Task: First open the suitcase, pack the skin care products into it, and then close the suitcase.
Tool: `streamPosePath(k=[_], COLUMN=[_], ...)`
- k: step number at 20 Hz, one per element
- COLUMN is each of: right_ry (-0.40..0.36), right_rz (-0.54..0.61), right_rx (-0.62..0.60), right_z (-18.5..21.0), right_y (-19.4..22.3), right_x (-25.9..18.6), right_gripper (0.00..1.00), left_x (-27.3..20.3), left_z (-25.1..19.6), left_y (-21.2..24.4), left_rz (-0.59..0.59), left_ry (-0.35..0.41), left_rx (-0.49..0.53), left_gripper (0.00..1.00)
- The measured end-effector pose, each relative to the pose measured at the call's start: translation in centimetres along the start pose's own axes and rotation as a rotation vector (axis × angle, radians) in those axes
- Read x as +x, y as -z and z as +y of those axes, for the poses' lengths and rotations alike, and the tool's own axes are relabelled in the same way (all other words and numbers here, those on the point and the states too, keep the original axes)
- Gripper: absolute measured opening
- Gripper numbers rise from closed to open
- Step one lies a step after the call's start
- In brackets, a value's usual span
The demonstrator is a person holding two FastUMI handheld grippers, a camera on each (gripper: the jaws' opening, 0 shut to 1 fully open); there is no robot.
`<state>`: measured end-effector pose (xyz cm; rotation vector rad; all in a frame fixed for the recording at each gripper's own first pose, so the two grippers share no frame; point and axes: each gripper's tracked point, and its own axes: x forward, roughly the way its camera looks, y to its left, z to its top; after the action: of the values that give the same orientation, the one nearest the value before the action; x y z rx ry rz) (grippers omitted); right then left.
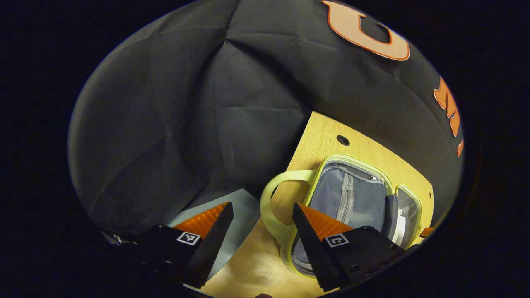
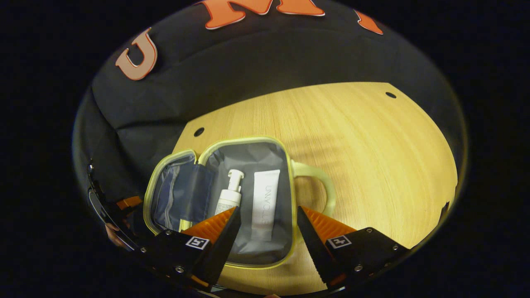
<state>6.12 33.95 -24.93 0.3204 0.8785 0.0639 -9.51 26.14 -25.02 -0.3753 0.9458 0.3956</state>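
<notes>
Right tool (image 2: 265, 223) gapes, empty, above the open suitcase (image 2: 265, 248); bottle (image 2: 229, 194) and tube (image 2: 264, 203) just ahead. Left tool (image 1: 263, 219) likewise agape.

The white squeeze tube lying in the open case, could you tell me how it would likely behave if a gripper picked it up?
The white squeeze tube lies flat on the grey lining of the open case, so it probably won't roll. Its flattened, crimped end suggests a soft body that may dent under the fingers. It looks smooth, so it could slip; the pump bottle lies close beside it.
</notes>
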Motion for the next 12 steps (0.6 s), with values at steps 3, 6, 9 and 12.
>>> streamPosePath(k=[3, 6, 9, 12], right_ry=[0.009, 0.022, 0.055, 0.066], right_rz=[-0.141, -0.261, -0.343, -0.392], right_rx=[-0.031, -0.104, -0.139, -0.14], right_z=[-0.9, -1.1, -1.5, -2.1], right_y=[-3.0, -5.7, -7.6, -9.1], right_x=[-2.5, -5.1, -7.1, -8.7], right_gripper=[0.92, 0.94, 0.94, 0.94], left_x=[1.3, 2.0, 2.5, 3.7], left_z=[0.4, 0.8, 1.0, 0.1], left_y=[-0.4, -0.7, -0.8, 0.0], left_rz=[0.025, 0.069, 0.107, 0.147], left_ry=[0.03, 0.078, 0.101, 0.138], left_rx=[-0.018, -0.1, -0.133, -0.134], left_gripper=[0.89, 0.93, 0.83, 0.6])
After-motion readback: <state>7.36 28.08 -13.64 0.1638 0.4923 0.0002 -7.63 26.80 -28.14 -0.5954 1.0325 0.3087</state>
